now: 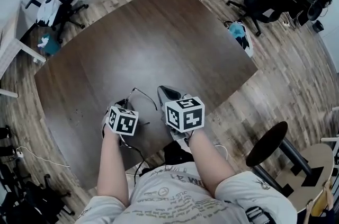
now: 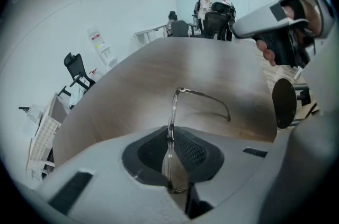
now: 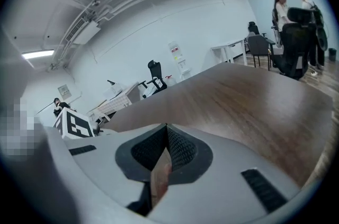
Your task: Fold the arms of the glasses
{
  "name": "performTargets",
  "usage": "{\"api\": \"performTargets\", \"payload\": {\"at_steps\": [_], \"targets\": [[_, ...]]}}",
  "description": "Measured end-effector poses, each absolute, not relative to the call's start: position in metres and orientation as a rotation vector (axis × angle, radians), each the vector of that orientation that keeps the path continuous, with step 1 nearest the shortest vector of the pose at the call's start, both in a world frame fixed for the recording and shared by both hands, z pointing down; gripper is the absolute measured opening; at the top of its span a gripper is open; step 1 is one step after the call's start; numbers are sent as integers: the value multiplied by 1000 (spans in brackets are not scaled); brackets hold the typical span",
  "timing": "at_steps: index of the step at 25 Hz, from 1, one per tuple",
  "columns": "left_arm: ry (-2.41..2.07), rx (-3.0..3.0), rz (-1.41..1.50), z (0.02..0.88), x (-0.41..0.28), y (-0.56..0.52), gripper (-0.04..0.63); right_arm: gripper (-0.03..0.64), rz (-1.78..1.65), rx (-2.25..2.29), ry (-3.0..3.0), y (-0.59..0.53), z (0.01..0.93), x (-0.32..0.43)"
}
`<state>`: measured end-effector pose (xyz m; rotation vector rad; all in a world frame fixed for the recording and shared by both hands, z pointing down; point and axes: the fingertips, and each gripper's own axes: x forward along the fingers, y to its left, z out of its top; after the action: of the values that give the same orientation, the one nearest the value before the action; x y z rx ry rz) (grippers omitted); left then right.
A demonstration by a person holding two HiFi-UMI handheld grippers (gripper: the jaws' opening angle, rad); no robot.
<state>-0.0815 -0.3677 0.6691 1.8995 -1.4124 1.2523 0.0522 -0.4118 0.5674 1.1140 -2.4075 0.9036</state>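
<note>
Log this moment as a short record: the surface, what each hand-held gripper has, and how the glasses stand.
surface: dark wooden table
left hand-held gripper: shut on the glasses, front frame held edge-on between the jaws
glasses arm: one visible, not yet folded, sticking out sideways from the front over the table
right hand-held gripper: shut, nothing between the jaws, beside the left one
fold: not done on the visible arm

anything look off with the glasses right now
Nothing broken or spilled. The glasses stand edge-on, clamped in the left gripper, with one arm sticking out unfolded over the table.
</note>
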Motion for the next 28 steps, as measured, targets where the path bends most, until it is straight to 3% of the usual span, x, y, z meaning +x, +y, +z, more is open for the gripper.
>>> {"api": "performTargets", "payload": {"at_steps": [11, 15, 28], "targets": [[-1634, 2071, 1188, 590, -79, -360, 41, 15, 425, 953, -2474, -381, 537, 28], [-1702, 2138, 1174, 561, -77, -356, 41, 95, 368, 928, -2485, -374, 528, 21], [-1787, 2316, 1177, 500, -59, -341, 41, 71, 266, 978, -2480, -361, 502, 15]]}}
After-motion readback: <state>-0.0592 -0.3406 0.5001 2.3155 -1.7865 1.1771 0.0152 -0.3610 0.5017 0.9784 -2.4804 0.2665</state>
